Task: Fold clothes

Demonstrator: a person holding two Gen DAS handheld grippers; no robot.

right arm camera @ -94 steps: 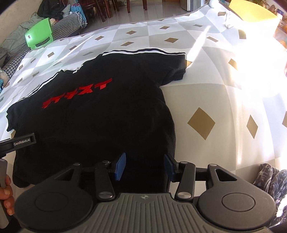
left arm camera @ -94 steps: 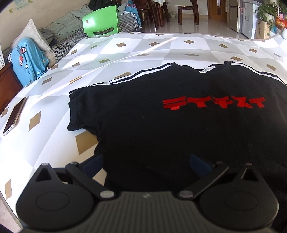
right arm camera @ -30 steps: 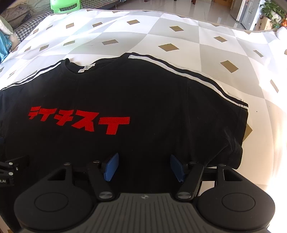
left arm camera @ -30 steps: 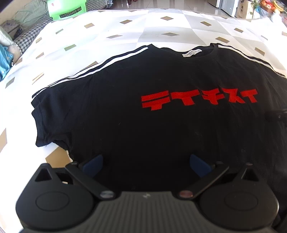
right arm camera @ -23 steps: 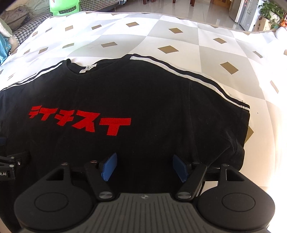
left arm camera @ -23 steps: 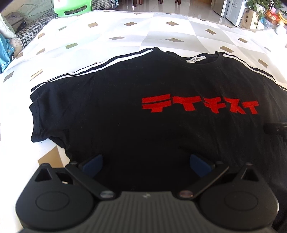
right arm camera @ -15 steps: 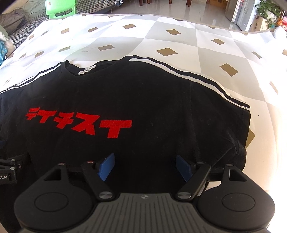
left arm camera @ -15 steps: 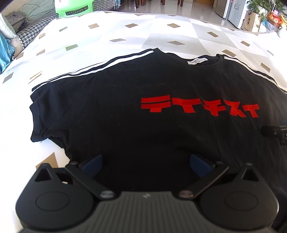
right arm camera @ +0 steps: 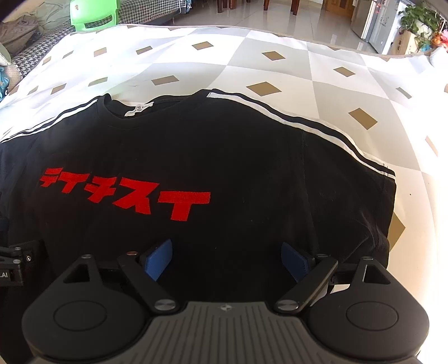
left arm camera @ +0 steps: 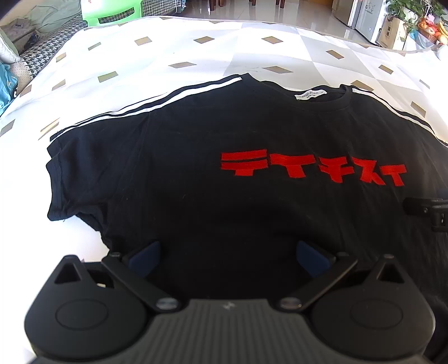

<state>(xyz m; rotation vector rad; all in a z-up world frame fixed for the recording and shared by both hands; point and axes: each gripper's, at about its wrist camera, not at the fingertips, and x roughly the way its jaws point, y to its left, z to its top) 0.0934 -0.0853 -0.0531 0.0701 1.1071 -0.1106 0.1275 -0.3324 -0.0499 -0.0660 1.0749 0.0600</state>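
A black T-shirt (left arm camera: 196, 179) with red lettering and white shoulder stripes lies flat, front up, collar away from me, on a white cloth with tan diamonds. My left gripper (left arm camera: 228, 256) hovers over the shirt's lower left part, jaws wide open, nothing between its blue pads (left arm camera: 144, 256). My right gripper (right arm camera: 225, 259) hangs over the T-shirt (right arm camera: 238, 173) at its lower right part. Its jaws are opening wider, and only flat cloth shows beneath the gap. Each gripper's black side shows at the edge of the other's view.
The patterned cloth (left arm camera: 196, 61) covers the surface beyond the collar and past both sleeves. A green plastic chair (right arm camera: 92, 12) and a checked sofa stand past the far left edge. Tiled floor, a fridge and plants lie beyond the far right.
The right gripper's jaws have spread wider apart. Both views have shifted slightly over the shirt, which lies as before. The left gripper's jaws stand as wide as before.
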